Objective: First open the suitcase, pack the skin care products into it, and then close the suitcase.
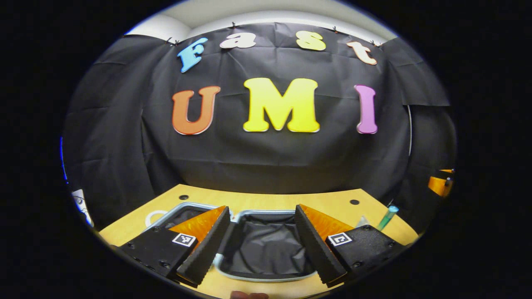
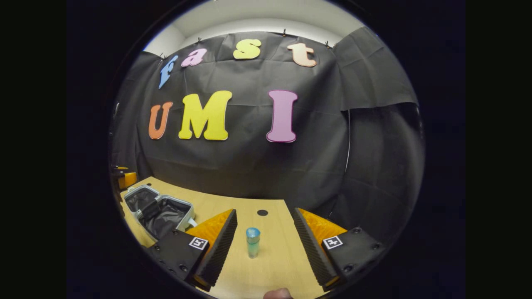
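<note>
We hold the left tool [image 1: 264,245] spread wide over the open suitcase [image 1: 266,249], whose black lining shows between its fingers; the case's near rim and left half are partly hidden behind them. In the right gripper view, the right tool [image 2: 264,245] is also spread, and a small teal bottle [image 2: 252,242] stands upright on the counter [image 2: 274,265] between its fingers, touching neither. The suitcase lies at nine o'clock there, cut off at the edge.

left gripper view: low, close over suitcase [image 1: 266,249] | right gripper view: farther right | shared: suitcase, table [image 2: 274,257]
</note>
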Tool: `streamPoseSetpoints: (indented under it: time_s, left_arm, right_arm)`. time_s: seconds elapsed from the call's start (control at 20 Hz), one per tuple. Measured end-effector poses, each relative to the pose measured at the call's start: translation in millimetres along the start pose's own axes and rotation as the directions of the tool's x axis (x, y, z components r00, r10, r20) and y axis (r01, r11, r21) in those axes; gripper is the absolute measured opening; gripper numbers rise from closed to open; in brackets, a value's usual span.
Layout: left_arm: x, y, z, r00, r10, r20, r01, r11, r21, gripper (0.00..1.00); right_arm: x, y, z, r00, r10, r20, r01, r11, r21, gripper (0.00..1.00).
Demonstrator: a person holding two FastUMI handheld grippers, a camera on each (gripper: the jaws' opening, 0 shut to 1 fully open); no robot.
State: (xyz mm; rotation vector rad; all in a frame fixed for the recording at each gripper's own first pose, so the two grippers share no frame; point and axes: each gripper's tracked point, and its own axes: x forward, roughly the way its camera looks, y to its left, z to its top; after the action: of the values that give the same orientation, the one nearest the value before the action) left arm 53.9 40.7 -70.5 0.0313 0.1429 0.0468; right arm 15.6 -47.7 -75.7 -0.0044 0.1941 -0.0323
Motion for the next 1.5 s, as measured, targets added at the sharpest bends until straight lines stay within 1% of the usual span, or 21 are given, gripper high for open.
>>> streamPoseSetpoints:
  time_s: [0.1,0.25,0.35,0.5,0.6,0.75,0.85,0.95,1.05,1.15,1.25,1.35,1.4,1.5]
  left_arm:
    - [-0.8,-52.6,-7.4,0.996,-0.087,-0.016,0.087,0.996,0.007,0.99]
    - [4.4,-123.9,-36.0,0.973,-0.218,-0.077,0.221,0.975,0.031,0.99]
    - [8.7,-161.8,-56.5,0.951,-0.285,-0.117,0.29,0.957,0.029,0.99]
    - [18.3,-204.3,-90.8,0.923,-0.342,-0.177,0.351,0.936,0.021,1.0]
    - [31.1,-221.5,-112.0,0.914,-0.341,-0.22,0.356,0.934,0.033,0.99]
    - [51.6,-233.4,-145.6,0.904,-0.317,-0.286,0.33,0.944,-0.004,1.0]
    - [70.3,-234.0,-164.8,0.907,-0.279,-0.316,0.293,0.956,-0.004,0.99]
    - [85.4,-235.4,-180.6,0.905,-0.256,-0.338,0.273,0.962,0.003,0.99]
    - [99.7,-233.2,-192.0,0.905,-0.233,-0.356,0.258,0.966,0.024,0.99]
    - [110.0,-234.9,-200.2,0.901,-0.233,-0.365,0.256,0.966,0.015,0.96]
    - [118.4,-235.8,-205.1,0.898,-0.237,-0.372,0.259,0.966,0.012,0.89]
    - [123.9,-235.8,-210.3,0.893,-0.228,-0.388,0.259,0.965,0.029,0.77]
    - [124.8,-235.5,-215.9,0.887,-0.224,-0.404,0.26,0.965,0.037,0.7]
    - [127.1,-235.4,-216.5,0.884,-0.225,-0.411,0.265,0.963,0.043,0.43]
  right_arm:
    - [-3.9,-15.0,-5.8,1.0,-0.005,-0.006,0.005,1.0,-0.003,0.81]
    - [-9.3,-35.5,-14.2,1.0,-0.008,-0.02,0.007,1.0,-0.017,0.82]
    - [-12.1,-46.6,-16.0,1.0,-0.01,-0.022,0.009,0.999,-0.033,0.81]
    - [-15.5,-62.8,-21.0,0.999,-0.019,-0.036,0.017,0.999,-0.049,0.81]
    - [-17.1,-73.9,-28.0,0.998,-0.032,-0.054,0.028,0.998,-0.057,0.82]
    - [-21.8,-90.2,-38.6,0.995,-0.051,-0.086,0.046,0.997,-0.061,0.82]
    - [-24.4,-99.4,-50.1,0.991,-0.062,-0.119,0.054,0.996,-0.067,0.81]
    - [-25.7,-107.6,-58.3,0.987,-0.074,-0.144,0.064,0.995,-0.074,0.82]
    - [-26.4,-113.0,-62.3,0.984,-0.082,-0.158,0.07,0.994,-0.081,0.81]
    - [-25.2,-116.3,-64.4,0.982,-0.089,-0.166,0.076,0.993,-0.085,0.82]
    - [-24.2,-117.8,-65.9,0.98,-0.096,-0.172,0.083,0.993,-0.082,0.81]
    - [-21.4,-116.8,-66.2,0.979,-0.1,-0.176,0.087,0.993,-0.078,0.81]
    - [-19.8,-115.3,-66.1,0.979,-0.099,-0.176,0.086,0.993,-0.076,0.82]
    - [-16.9,-109.5,-66.4,0.98,-0.092,-0.176,0.08,0.994,-0.077,0.82]
